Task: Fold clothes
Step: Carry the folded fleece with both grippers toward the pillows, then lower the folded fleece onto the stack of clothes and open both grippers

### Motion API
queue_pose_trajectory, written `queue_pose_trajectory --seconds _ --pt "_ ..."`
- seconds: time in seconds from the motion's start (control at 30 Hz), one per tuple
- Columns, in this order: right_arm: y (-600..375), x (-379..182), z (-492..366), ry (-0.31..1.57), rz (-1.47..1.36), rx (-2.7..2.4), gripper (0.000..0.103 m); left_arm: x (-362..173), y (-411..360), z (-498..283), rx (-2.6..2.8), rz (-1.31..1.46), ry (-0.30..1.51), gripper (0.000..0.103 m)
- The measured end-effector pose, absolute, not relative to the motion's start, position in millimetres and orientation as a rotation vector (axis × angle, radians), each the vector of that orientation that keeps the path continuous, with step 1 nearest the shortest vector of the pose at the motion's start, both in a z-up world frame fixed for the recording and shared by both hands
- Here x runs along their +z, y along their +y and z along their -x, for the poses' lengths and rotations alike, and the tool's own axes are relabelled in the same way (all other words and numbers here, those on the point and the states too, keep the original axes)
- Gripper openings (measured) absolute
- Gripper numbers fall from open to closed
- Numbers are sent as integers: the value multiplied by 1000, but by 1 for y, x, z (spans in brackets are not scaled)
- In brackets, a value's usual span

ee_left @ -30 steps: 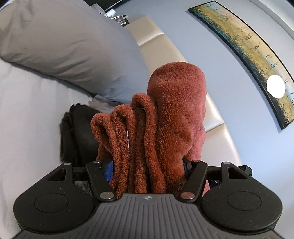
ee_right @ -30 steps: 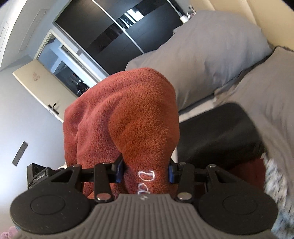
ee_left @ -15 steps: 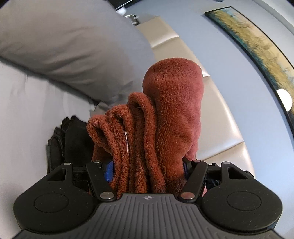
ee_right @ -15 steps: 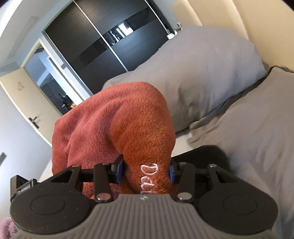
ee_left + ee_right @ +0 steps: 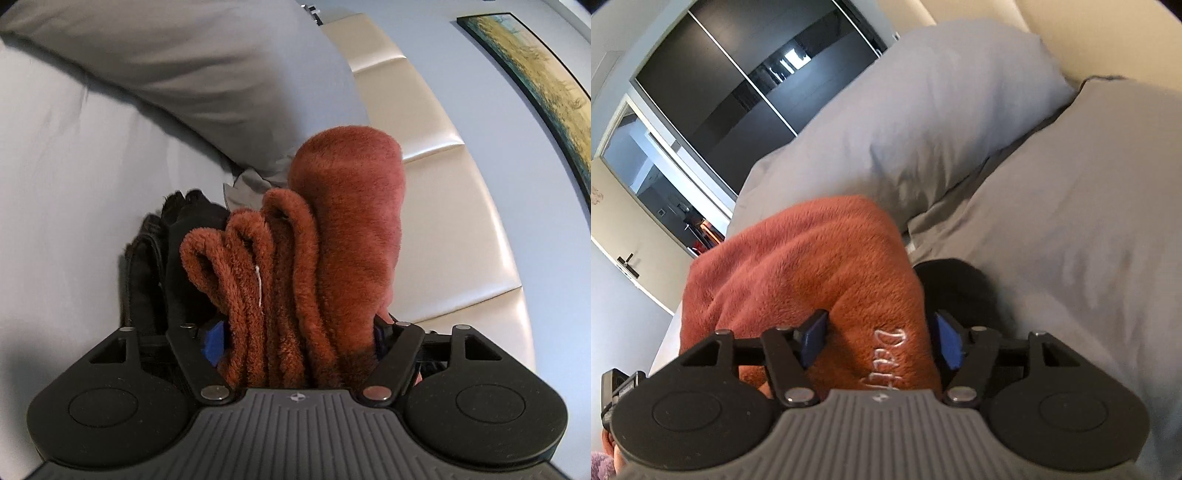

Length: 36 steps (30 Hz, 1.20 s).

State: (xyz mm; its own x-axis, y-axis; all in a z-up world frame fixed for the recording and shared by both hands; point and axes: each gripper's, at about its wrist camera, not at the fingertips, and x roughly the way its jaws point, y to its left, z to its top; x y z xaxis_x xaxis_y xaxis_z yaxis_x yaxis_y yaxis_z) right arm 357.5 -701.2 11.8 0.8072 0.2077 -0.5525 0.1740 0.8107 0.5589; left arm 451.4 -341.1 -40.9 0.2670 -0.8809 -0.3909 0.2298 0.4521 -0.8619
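Bed with grey pillows behind; fleece already folded in layers, between both spreading tools, left tool and right tool, jaws opening; release onto the dark pile remains, judging by position

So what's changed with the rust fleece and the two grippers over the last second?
Both grippers came down toward the bed with the folded rust fleece. The right gripper is opening: its blue pads now stand clear of the fold they had pinched. The left gripper is opening too, the layers loosening between its fingers. The black garment, grey pillows and fold look unchanged.
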Motion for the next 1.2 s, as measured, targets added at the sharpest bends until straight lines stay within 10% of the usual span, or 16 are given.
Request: queue_pose_trajectory --seconds 0.53,1.2 --pt "-614 67 -287 458 -146 -48 48 91 -401 -387 -771 -4 565 69" --pt "-570 -4 -298 561 32 -69 58 26 -437 -459 -665 -156 791 56"
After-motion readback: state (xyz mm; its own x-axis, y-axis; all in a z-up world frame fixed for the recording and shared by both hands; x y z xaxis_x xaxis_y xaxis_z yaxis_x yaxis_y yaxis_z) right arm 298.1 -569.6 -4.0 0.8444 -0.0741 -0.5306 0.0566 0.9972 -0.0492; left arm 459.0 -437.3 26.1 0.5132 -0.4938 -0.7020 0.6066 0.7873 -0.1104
